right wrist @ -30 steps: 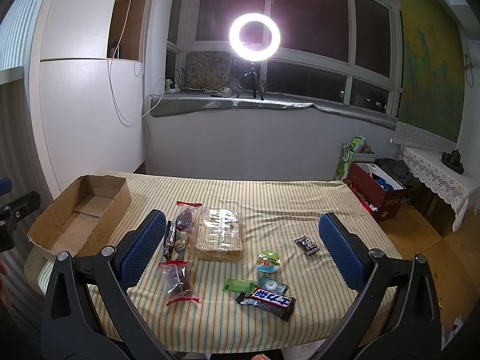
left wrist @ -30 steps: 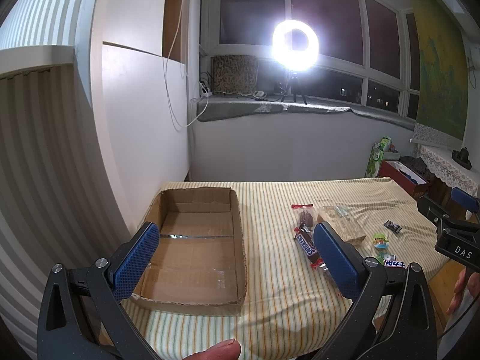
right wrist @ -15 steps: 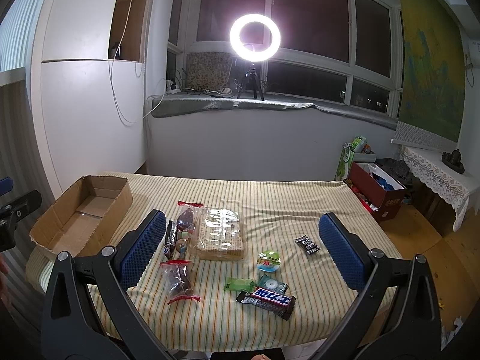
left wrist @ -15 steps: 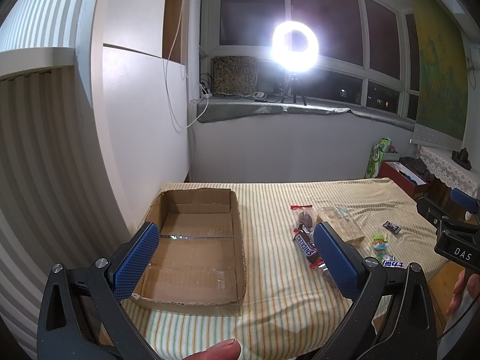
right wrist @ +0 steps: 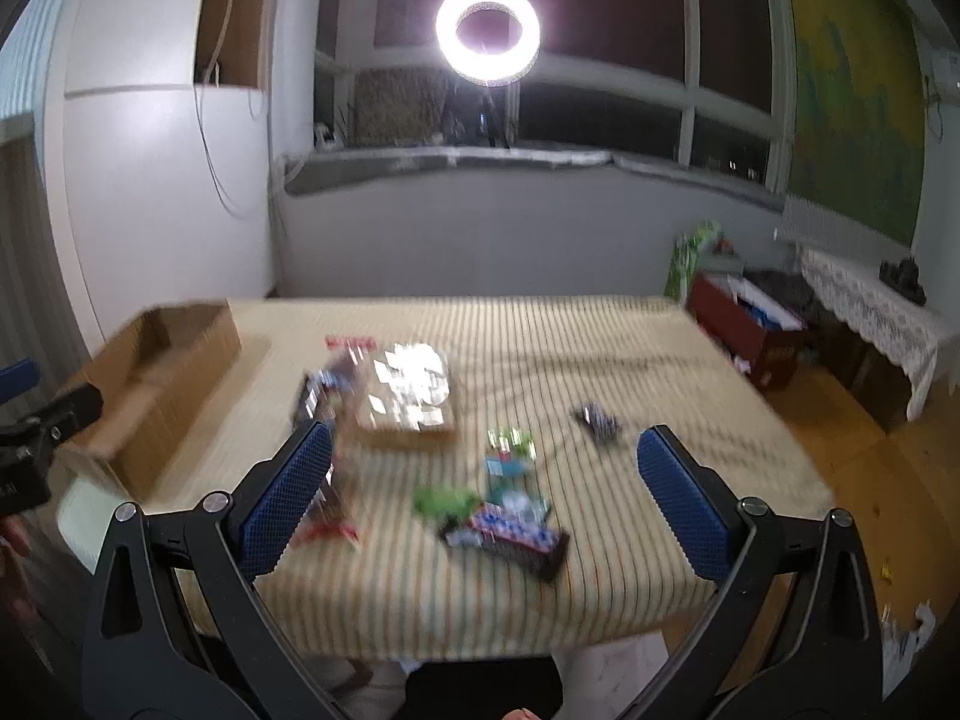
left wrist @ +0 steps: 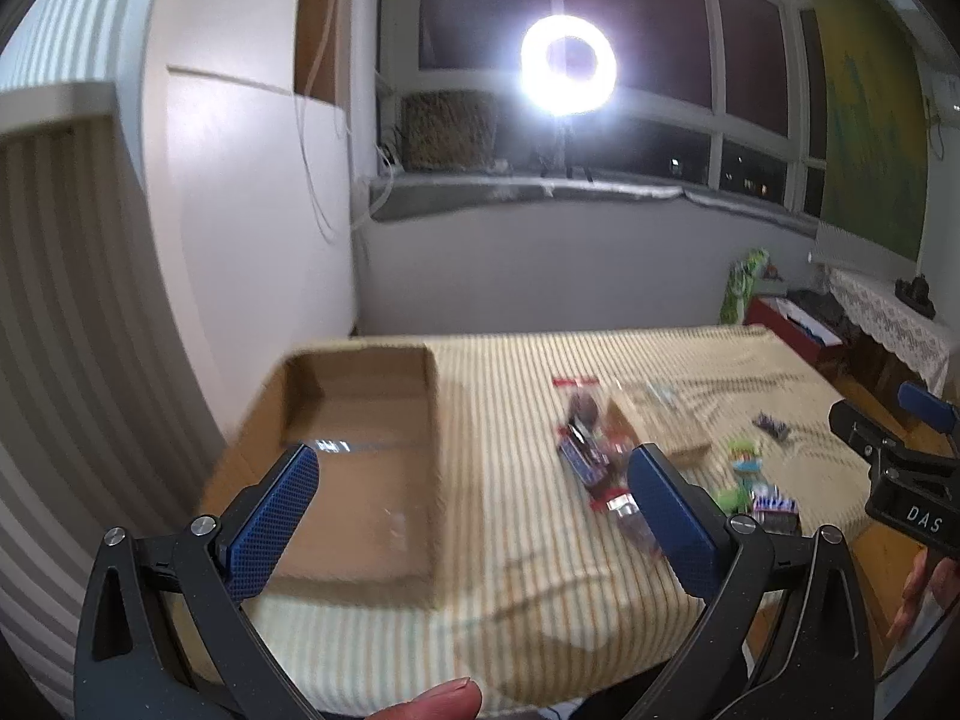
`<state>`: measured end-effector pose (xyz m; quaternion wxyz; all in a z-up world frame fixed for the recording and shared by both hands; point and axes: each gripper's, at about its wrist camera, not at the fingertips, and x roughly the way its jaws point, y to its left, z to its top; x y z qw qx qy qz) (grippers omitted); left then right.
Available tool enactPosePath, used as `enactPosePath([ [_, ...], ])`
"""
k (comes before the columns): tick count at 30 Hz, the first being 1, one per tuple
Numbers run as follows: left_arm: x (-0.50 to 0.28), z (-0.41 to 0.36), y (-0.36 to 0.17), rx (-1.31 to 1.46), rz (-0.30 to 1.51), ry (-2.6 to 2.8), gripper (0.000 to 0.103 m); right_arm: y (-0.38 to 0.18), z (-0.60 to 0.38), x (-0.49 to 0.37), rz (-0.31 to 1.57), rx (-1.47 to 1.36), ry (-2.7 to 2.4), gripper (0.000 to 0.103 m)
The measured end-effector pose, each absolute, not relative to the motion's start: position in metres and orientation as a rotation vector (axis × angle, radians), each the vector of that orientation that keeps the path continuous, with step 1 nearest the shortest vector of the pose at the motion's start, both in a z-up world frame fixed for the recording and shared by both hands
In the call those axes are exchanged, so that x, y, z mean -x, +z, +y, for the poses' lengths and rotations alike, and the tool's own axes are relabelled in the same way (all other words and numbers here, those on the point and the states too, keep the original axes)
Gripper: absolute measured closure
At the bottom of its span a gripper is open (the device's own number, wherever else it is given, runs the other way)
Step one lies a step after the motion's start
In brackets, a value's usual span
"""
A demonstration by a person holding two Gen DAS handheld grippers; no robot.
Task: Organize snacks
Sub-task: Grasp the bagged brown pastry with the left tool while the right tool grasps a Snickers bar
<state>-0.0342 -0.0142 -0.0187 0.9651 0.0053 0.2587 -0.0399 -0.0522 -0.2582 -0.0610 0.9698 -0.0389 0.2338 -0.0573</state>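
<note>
An empty cardboard box (left wrist: 360,462) (right wrist: 162,372) lies at the table's left end. Snacks are scattered on the striped tablecloth (right wrist: 600,348): a clear pack of biscuits (right wrist: 408,396), a Snickers bar (left wrist: 585,459), red-edged candy bags (right wrist: 327,531), green sweets (right wrist: 447,501) and a dark chocolate bar (right wrist: 510,540). My left gripper (left wrist: 474,480) is open above the near table edge, between box and snacks. My right gripper (right wrist: 480,468) is open over the green sweets, holding nothing. Both views are motion-blurred.
A bright ring light (right wrist: 487,31) stands on the windowsill behind the table. White cabinets (left wrist: 240,228) flank the box's side. A red box (right wrist: 750,330) and a lace-covered stand (right wrist: 870,312) sit on the floor at the right. A fingertip (left wrist: 432,702) shows at the bottom.
Both grippers have moved forward and down toward the table, so box and snacks appear larger and blurred. Nothing on the table has shifted and both grippers stay open.
</note>
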Motion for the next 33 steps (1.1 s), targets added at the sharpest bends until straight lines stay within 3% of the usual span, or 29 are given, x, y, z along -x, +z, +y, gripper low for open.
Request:
enactPosePath([
  [8,0.049,-0.056,-0.109,-0.088,0.671,-0.126,0.001,-0.140,-0.288,0.059,0.580,0.034,-0.130,0.000],
  [12,0.058,-0.068,-0.135,-0.115,0.740,-0.179,0.001,-0.144,-0.290,0.071,0.675,0.009,-0.115,0.000],
  [22,0.051,-0.072,-0.133,-0.107,0.746,-0.214,0.001,-0.150,-0.293,0.054,0.689,-0.034,-0.058,0.000],
  [33,-0.026,-0.106,-0.148,-0.080,0.808,-0.232,0.001,-0.168,-0.316,-0.003,0.659,0.007,-0.008,0.000],
])
